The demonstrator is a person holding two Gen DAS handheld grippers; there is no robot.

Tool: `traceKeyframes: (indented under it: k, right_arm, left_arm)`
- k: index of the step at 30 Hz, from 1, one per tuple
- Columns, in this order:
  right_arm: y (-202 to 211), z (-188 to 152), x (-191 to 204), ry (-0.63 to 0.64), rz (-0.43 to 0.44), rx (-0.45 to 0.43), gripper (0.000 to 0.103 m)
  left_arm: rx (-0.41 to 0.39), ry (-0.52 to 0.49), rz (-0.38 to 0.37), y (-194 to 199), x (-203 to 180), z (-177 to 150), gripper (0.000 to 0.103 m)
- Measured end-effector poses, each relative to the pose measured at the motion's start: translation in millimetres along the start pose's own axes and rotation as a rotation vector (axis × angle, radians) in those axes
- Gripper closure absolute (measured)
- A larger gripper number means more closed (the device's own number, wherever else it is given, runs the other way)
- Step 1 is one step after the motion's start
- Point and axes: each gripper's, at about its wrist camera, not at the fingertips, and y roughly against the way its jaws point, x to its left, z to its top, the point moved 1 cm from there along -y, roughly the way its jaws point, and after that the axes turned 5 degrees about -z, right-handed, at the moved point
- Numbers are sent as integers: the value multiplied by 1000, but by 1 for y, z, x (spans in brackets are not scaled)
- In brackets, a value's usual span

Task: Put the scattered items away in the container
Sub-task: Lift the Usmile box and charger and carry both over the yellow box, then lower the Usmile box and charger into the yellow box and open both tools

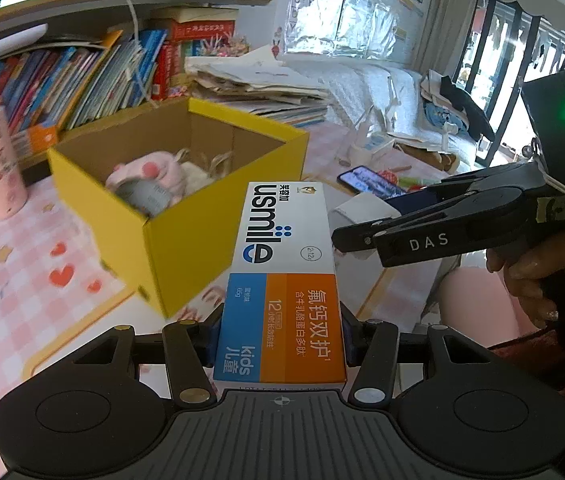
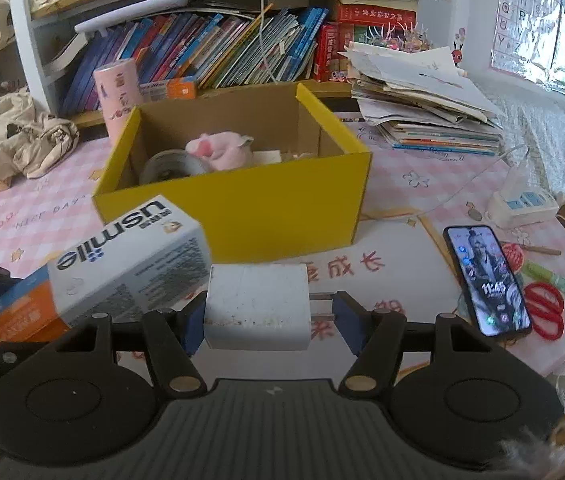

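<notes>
Both fingers clamp: left toothpaste box (image 1: 282,280), right charger (image 2: 256,306), prongs half-hidden.

The box (image 2: 242,204) is coloured yellow outside and brown inside. The bench (image 1: 6,280) is covered in pink-and-white check with red hearts, and the toothpaste carton (image 1: 282,280) is printed white, blue and orange.

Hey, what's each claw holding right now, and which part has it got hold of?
The left claw clamps the usmile toothpaste box by the long sides of its orange-and-blue end. The right claw grips the white charger plug, one pad on its body, the other at its prongs.
</notes>
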Motion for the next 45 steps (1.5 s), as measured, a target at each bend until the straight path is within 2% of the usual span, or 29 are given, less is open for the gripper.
traceKeyframes:
  k: [6, 15, 21, 27, 35, 40, 45]
  right_arm:
    - [-7, 20, -31, -3, 16, -35, 40]
    - [-24, 68, -61, 55, 87, -148, 40]
    - [-45, 109, -65, 102, 161, -215, 40]
    - [-74, 146, -47, 172, 238, -259, 40]
    - [-128, 157, -9, 304, 275, -180, 40]
    - [-155, 148, 5, 365, 264, -104, 40]
    - [-173, 143, 2, 345, 258, -41, 40]
  left_arm:
    - [-35, -18, 33, -17, -11, 29, 52]
    - [-127, 25, 175, -27, -10, 69, 52]
    - [-163, 68, 281, -30, 5, 92, 52]
    - [-169, 107, 380, -40, 30, 106, 52]
    - [-76, 171, 471, -74, 72, 108, 52]
    - [-17, 170, 464, -95, 82, 108, 52]
    - [11, 178, 455, -106, 91, 108, 52]
